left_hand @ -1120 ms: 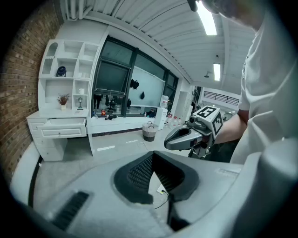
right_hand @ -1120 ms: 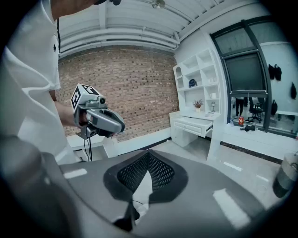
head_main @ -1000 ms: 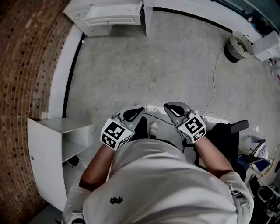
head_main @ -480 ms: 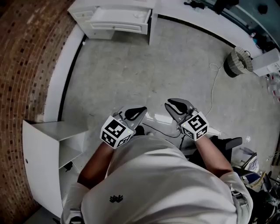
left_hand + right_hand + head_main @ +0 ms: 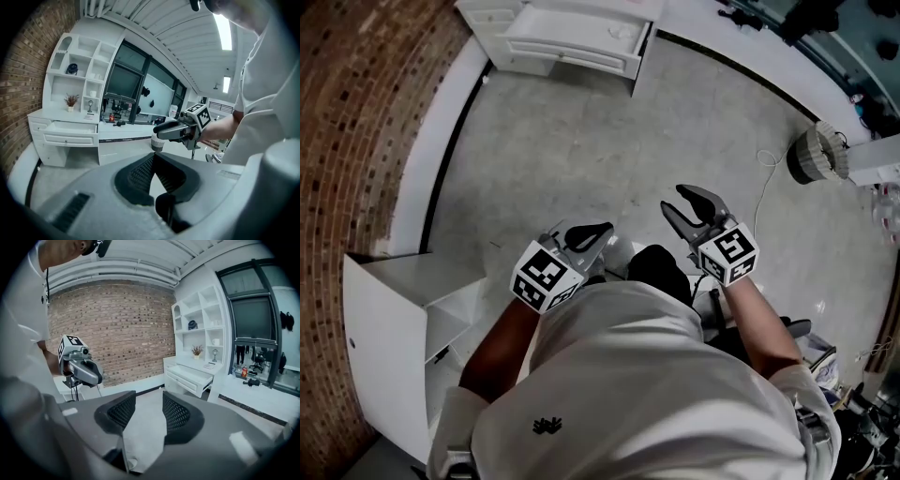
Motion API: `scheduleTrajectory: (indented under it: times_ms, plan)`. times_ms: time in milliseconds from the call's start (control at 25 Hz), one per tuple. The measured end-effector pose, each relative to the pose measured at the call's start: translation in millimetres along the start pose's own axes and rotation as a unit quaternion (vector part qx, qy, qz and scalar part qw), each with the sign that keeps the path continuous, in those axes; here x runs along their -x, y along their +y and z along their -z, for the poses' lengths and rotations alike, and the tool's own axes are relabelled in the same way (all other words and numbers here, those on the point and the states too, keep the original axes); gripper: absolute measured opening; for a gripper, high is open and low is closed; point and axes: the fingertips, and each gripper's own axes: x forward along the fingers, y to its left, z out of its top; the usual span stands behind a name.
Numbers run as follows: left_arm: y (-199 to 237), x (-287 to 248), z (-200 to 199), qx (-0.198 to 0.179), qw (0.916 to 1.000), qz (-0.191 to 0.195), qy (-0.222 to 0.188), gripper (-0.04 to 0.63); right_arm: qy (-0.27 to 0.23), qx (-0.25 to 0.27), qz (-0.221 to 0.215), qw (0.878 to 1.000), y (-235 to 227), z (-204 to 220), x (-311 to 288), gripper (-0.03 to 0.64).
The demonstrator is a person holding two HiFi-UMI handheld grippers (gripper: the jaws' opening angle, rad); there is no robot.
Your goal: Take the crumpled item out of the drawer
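Observation:
A white drawer stands pulled out of the white wall unit at the far end of the floor; it also shows in the left gripper view and the right gripper view. No crumpled item can be made out in it from here. Both grippers hang in front of the person's chest, well short of the drawer. My left gripper has its tips together and holds nothing. My right gripper is opening its jaws, with only bare floor showing between them.
A brick wall runs along the left, with an open white cabinet at its foot. A wicker bin and a white cable lie at the right. Grey floor stretches between me and the drawer unit.
The right gripper's jaws have gone from shut to apart. The person has moved toward the drawer unit, which now shows larger at the top. The left gripper stays shut.

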Motion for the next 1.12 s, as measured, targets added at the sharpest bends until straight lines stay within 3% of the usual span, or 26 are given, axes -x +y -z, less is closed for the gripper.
scheduleTrajectory:
  times_ms: [240,800,1120]
  plan:
    - [43,-31,-22,0.019,0.9995,-0.026,-0.005,0.006,0.007,0.018,-0.025,1.000,-57,-14,-32,0.192]
    - [126,-157,-134,0.029,0.9940,-0.103,-0.026,0.006,-0.001,0.040,-0.098,0.994,-237,-54,-102,0.189]
    - [183,-154,-142,0.055,0.9902,-0.123,-0.037,0.006,0.012,0.043,-0.117,0.992,-269,-74,-174,0.189]
